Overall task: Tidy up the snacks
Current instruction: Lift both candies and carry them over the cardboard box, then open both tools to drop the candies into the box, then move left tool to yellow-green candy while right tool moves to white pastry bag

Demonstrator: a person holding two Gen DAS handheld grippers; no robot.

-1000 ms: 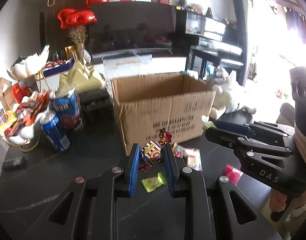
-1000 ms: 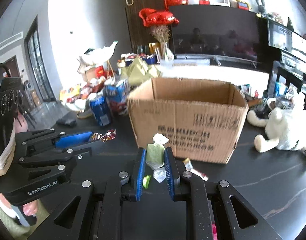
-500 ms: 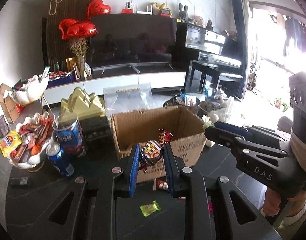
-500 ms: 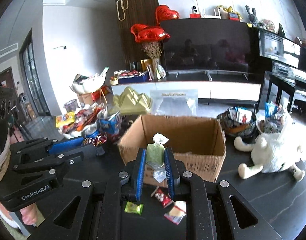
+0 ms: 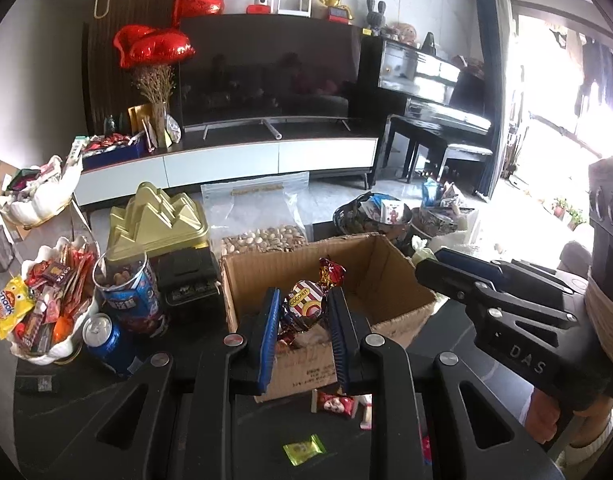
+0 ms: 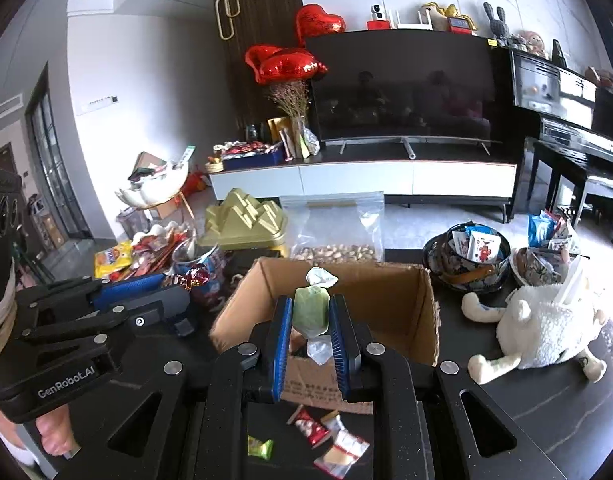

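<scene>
- Between the blue pads of the left gripper (image 5: 303, 312), a foil-wrapped coconut candy (image 5: 306, 304) is sitting clamped, jaws narrow around it, red twisted end sticking up.
- Right gripper (image 6: 311, 320) is pinching a pale green wrapped candy (image 6: 311, 312), jaws narrow, white twisted end poking above the pads.
- Both grippers are hanging over the near edge of the open cardboard box (image 5: 390, 280), each candy showing against the box's inside.
- In the left wrist view the right gripper is showing at the right side, a hand (image 5: 542, 416) gripping its handle.
- On the dark table (image 6: 526, 408) in front of the box, loose snacks are lying: a green candy (image 6: 260, 448), a red packet (image 6: 308, 426), a red-and-white packet (image 6: 342, 450).
- Left of the box, a blue can (image 5: 106, 340), a blue snack tub (image 5: 126, 292) and a white bowl of snacks (image 5: 50, 304) are standing close together.
- Behind the box, a gold tin (image 5: 158, 220) and a clear bag of nuts (image 5: 262, 220) are sitting.
- Right of the box in the right wrist view, a white plush toy (image 6: 542, 328) is lying on the table, a dark bowl of packets (image 6: 466, 256) behind it.
</scene>
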